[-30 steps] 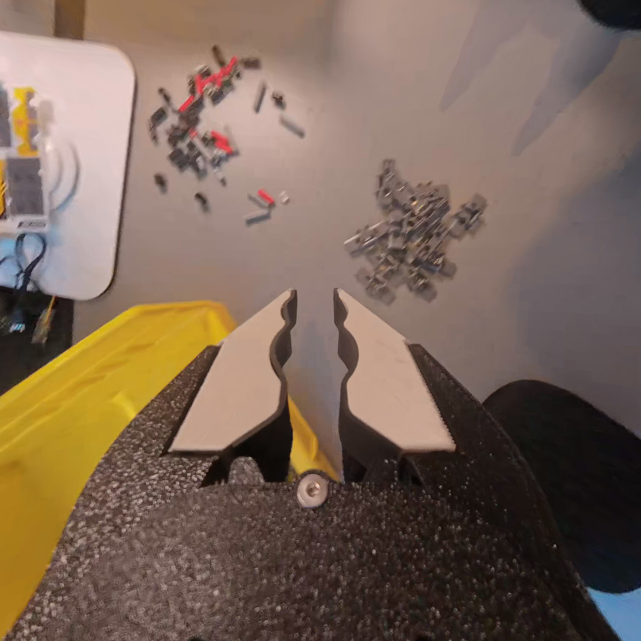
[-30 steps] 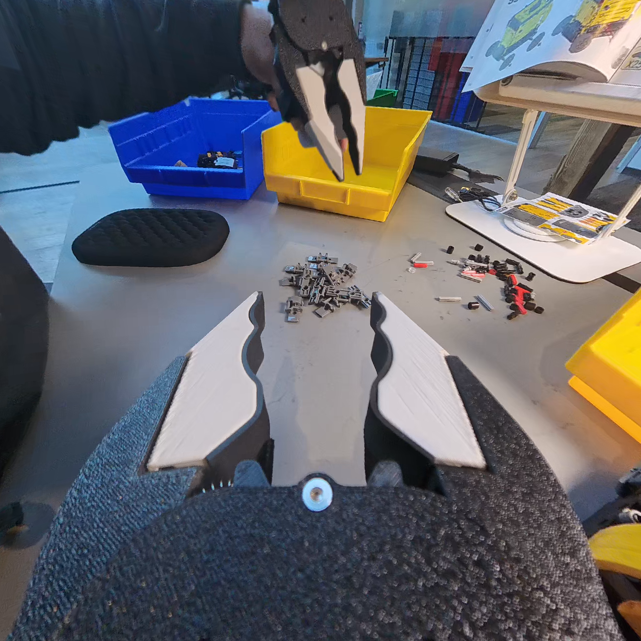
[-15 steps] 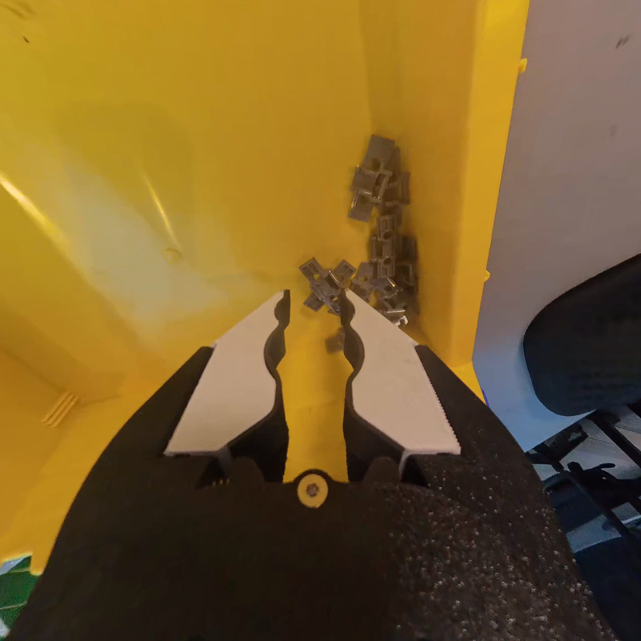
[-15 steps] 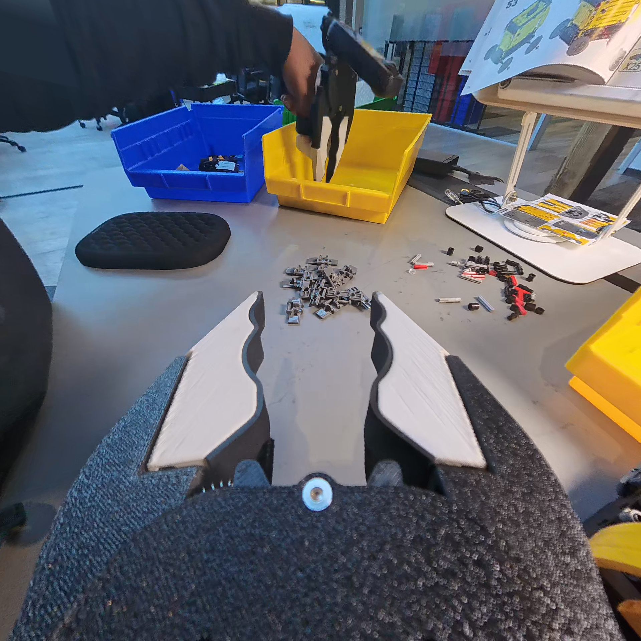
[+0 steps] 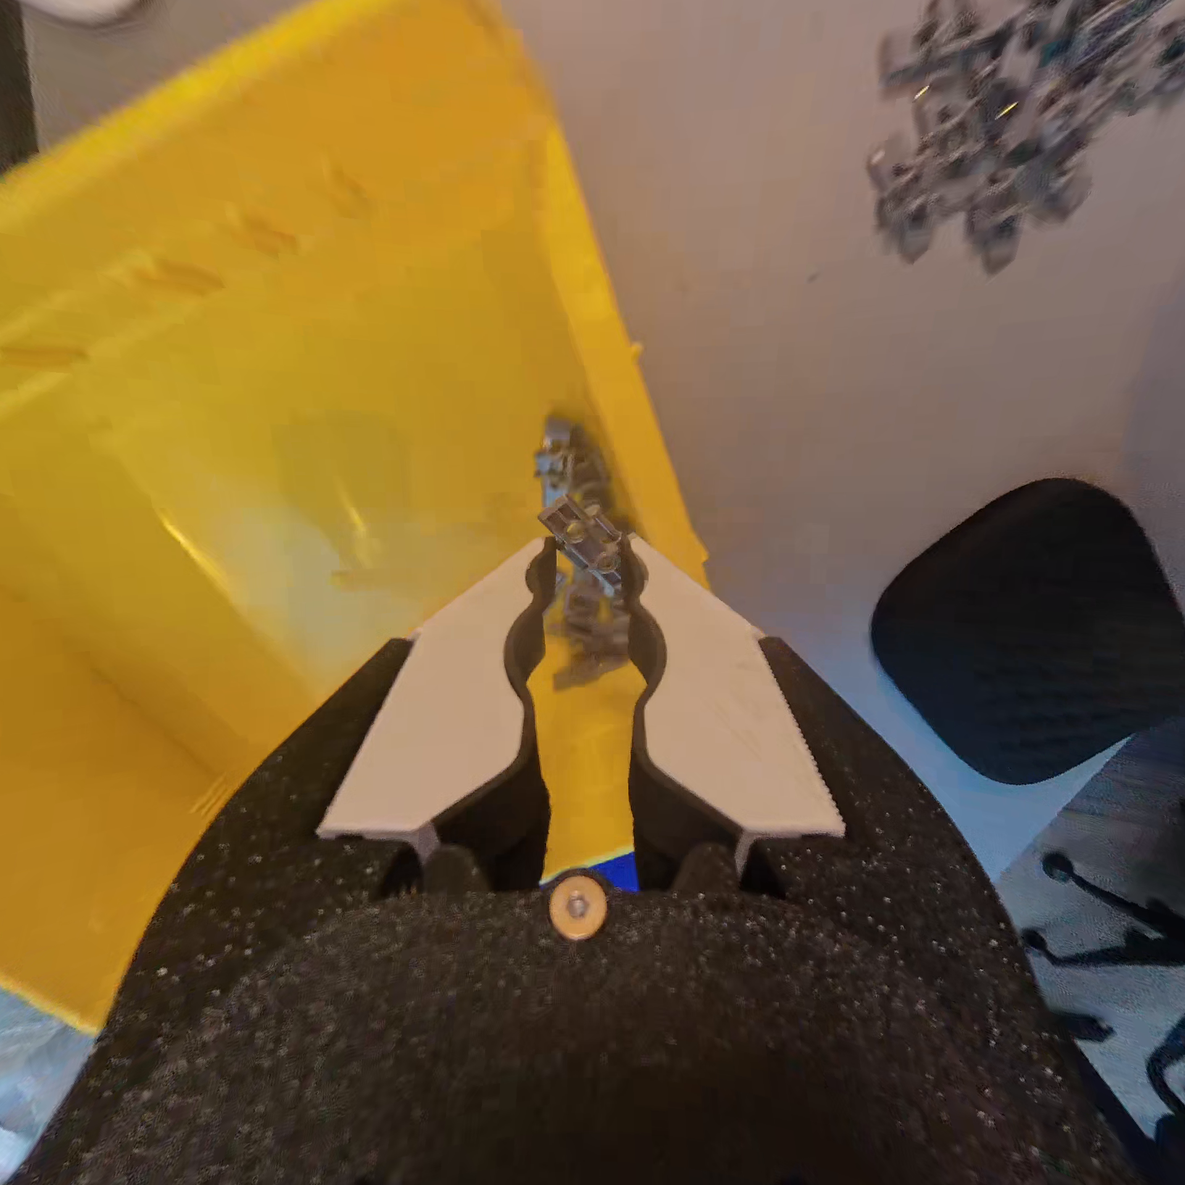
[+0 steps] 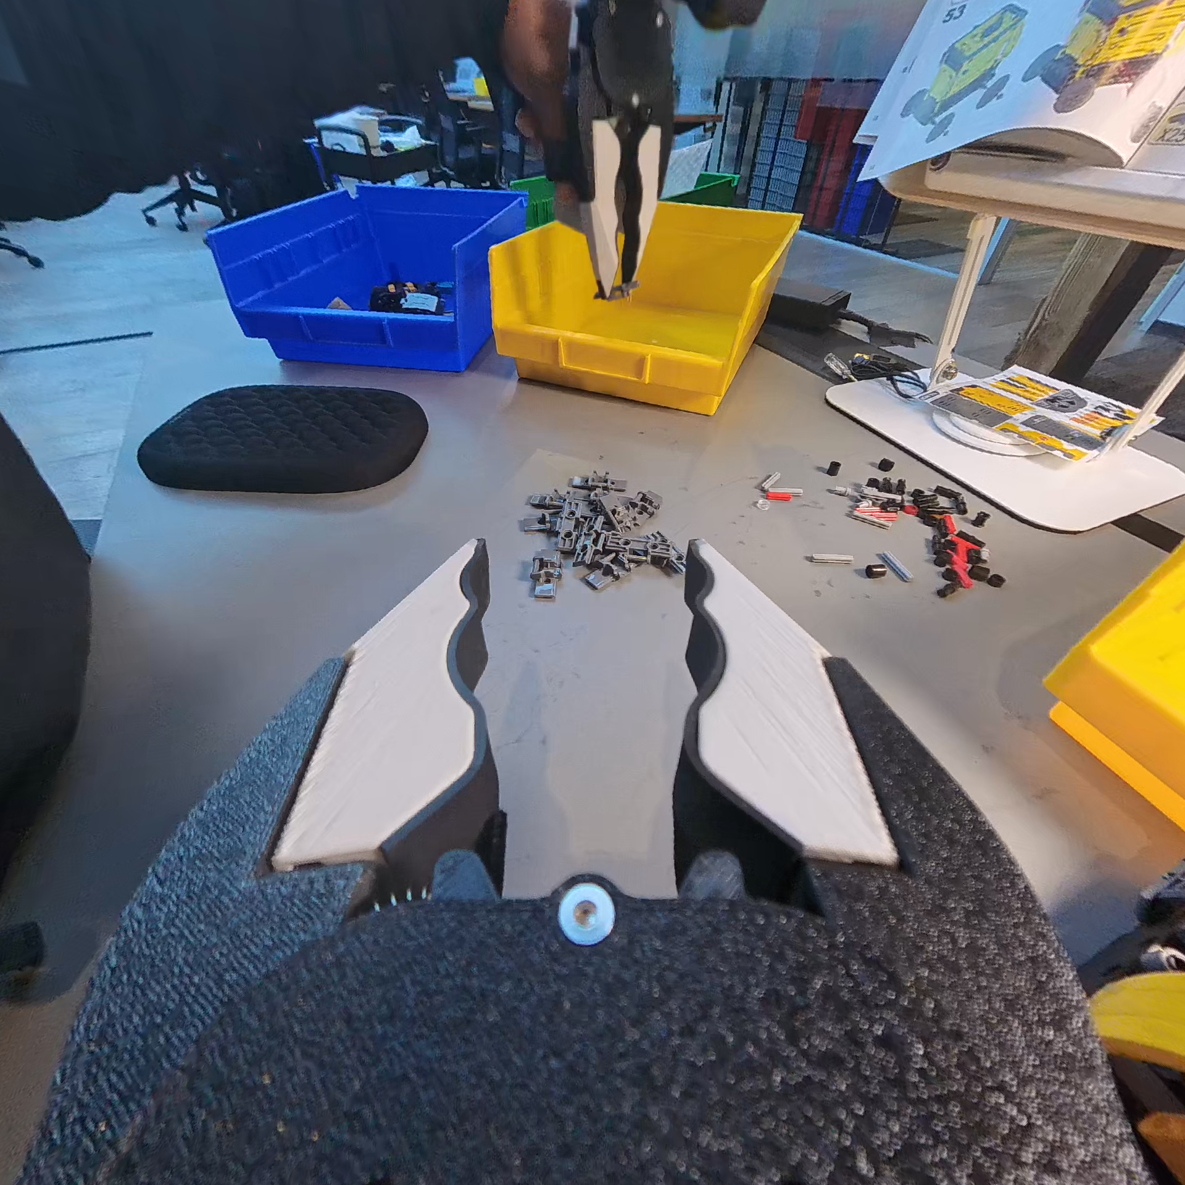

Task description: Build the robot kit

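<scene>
We take this for a workshop or lab set up for assembling toy brick models. On the grey bench (image 6: 269,615) we see plastic parts bins, one blue (image 6: 359,282) and one yellow (image 6: 647,320), with loose small grey pieces (image 6: 599,535) at centre and black and red pieces (image 6: 930,526) to the right. An open instruction booklet (image 6: 1026,83) rests on a white stand (image 6: 1000,474) at upper right. Office chairs (image 6: 186,192) and storage racks (image 6: 789,147) fill the background.

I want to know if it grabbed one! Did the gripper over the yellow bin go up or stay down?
Yes. The left gripper has risen: its tips were below the yellow bin's front wall, now above it, pinching a gray piece.
</scene>
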A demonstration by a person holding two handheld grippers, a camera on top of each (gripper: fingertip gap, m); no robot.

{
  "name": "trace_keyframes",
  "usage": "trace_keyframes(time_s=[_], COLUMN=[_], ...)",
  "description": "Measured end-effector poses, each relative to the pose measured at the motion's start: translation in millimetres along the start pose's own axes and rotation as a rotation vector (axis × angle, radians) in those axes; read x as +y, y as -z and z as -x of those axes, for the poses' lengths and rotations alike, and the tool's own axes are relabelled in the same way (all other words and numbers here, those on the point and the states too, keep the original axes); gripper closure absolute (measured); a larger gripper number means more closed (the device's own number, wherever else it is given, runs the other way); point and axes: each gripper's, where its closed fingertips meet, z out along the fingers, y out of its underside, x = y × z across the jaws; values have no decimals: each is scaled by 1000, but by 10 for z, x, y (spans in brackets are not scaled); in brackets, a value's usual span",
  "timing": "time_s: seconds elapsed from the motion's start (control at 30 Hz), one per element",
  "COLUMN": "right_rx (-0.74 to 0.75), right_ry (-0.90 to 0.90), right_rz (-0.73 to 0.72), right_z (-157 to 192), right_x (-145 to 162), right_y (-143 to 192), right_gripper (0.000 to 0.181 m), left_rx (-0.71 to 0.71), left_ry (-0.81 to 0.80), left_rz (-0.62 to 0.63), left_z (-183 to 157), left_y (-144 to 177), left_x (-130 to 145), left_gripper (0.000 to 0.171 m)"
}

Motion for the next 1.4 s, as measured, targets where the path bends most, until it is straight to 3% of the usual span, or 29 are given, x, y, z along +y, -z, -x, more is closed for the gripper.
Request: trace_keyframes(time_s=[0.1, 0.3, 0.4, 0.5, 0.7, 0.8, 0.9, 1.1, 1.33, 1.4], right_rx=[0, 7, 8, 8, 1, -1, 0, 4, 2, 2], right_ry=[4, 5, 2, 2, 10, 14, 12, -10, -12, -12], right_rz=[3, 0, -4, -6, -6, -2, -3, -14, -6, -7], right_z=[4, -6, -10, -9, 8, 16, 12, -19, -18, -18], right_x=[4, 0, -4, -6, -8, -3, -4, -14, 0, -2], right_y=[-3, 2, 7, 11, 11, 7, 8, 19, 9, 10], right_gripper=[119, 119, 120, 119, 119, 119, 119, 119, 120, 119], left_rx=[57, 154, 172, 142, -4, -85, -58, -40, -4, -9], left_ry=[-118, -329, -383, -383, -198, -88, 9, 38, 42, 34], left_rz=[-123, -178, -177, -179, -188, -62, 70, 235, 251, 241], left_z=[-431, -1192, -1378, -1318, -585, -96, 174, 331, 290, 290], left_y=[67, -321, -478, -425, -7, -33, -238, -506, -545, -527], left_x=[-436, -1001, -1137, -1148, -824, -375, 71, 546, 634, 616], left_gripper=[153, 152, 152, 150, 147, 146, 144, 143, 159, 171])
